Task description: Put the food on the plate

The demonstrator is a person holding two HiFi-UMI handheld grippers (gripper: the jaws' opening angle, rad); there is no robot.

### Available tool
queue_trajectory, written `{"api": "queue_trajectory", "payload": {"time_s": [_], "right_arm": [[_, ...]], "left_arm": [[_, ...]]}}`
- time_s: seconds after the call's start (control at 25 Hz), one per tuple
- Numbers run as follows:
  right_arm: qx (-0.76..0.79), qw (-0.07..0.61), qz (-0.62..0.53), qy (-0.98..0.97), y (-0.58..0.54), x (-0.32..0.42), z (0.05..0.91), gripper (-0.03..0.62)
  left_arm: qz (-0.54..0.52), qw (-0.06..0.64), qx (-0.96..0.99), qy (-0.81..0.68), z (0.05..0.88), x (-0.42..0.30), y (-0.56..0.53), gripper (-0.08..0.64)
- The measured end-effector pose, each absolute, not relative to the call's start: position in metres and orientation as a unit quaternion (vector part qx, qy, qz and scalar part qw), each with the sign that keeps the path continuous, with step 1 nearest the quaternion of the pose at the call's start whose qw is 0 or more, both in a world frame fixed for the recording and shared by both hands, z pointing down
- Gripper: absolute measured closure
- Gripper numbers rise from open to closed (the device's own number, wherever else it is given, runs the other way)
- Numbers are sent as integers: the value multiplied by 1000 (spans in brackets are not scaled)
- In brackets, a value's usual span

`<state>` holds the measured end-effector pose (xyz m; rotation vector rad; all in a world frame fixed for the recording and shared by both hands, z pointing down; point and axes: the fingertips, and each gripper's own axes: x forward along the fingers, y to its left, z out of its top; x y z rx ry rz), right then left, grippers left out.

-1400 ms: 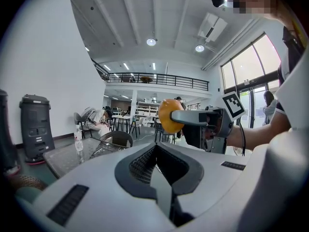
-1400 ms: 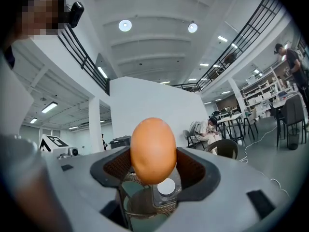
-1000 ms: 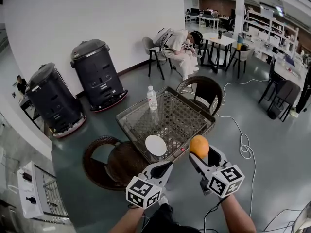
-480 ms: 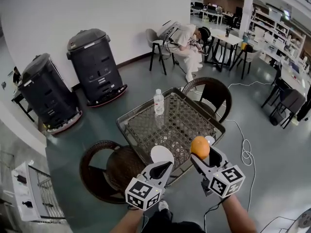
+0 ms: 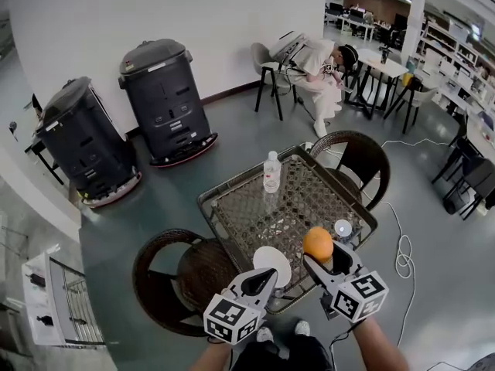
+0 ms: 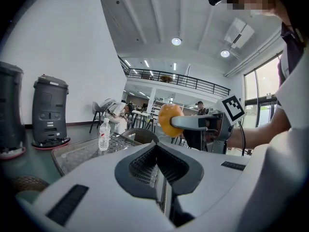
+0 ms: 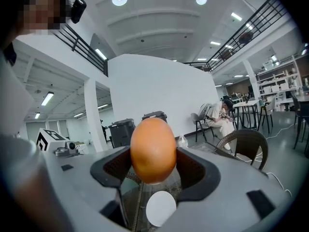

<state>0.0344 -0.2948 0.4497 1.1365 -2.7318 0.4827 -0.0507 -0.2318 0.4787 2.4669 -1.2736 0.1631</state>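
While a smooth, round orange fruit [image 5: 318,243] sits clamped btwn the jaws of the right gripper [image 5: 322,255], it hangs over the near edge of a glass-topped wicker table [image 5: 246,207], just right of a flat white round plate [image 5: 275,263] lying there. Left gripper [image 5: 265,273]: jaws together, empty. Clear plastic water bottle [image 5: 271,171] upright at far edge; grey-floored open office.

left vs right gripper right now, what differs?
The left gripper is shut and empty; the right gripper is shut on the orange. In the head view the left gripper's tip overlaps the plate, while the right gripper sits to the right of it. Shared: both point at the table from its near edge.
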Motion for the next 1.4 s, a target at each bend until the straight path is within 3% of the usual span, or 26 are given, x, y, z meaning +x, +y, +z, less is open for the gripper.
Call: {"api": "queue_trajectory", "payload": {"time_s": [0.8, 1.4], "right_arm": [[183, 81, 159, -967, -318, -39, 462, 293], [174, 124, 165, -963, -333, -48, 503, 294]], "left_arm": [[73, 198, 789, -577, 490, -71, -248, 551], [76, 198, 764, -610, 507, -87, -248, 551]]}}
